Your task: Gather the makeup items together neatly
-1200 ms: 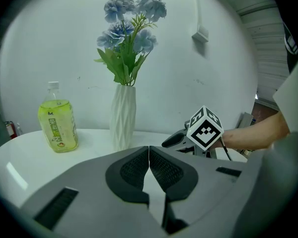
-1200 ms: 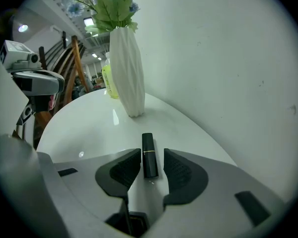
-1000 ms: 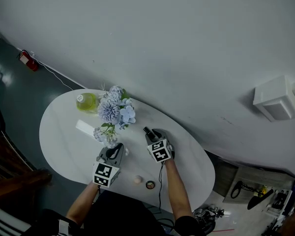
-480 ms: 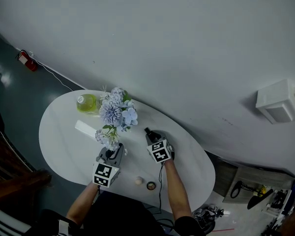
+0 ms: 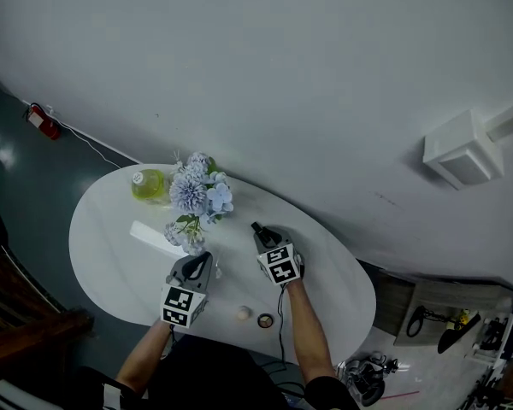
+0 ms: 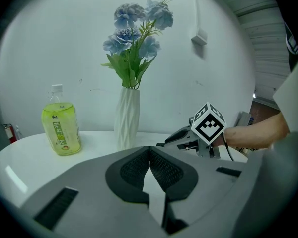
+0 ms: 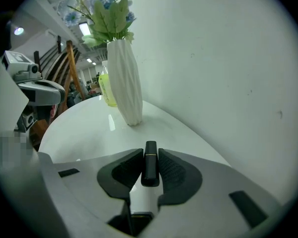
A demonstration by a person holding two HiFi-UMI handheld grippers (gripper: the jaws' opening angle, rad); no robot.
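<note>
Now the right gripper (image 7: pixel 150 156) clamps a glossy black, square-edged lipstick tube (image 7: pixel 150 166) over the smooth white oval table (image 5: pixel 120 263), right of centre. The left gripper (image 6: pixel 149 152) has its ribbed pads (image 6: pixel 131 170) pressed together, empty. Near edge: perhaps a round compact (image 5: pixel 262 320).

oval white table (image 5: pixel 103 254): vase (image 6: pixel 126 118), green bottle (image 5: pixel 150 184), white box (image 5: pixel 154 236), beige ball (image 5: pixel 242 313), round compact (image 5: pixel 264 320)

Black lipstick tube (image 7: pixel 149 162), thin gold band, lengthwise, lower centre of right gripper view. Beige sponge (image 5: pixel 243 313) & round compact (image 5: pixel 264 320) just apart, lower centre, head view.
</note>
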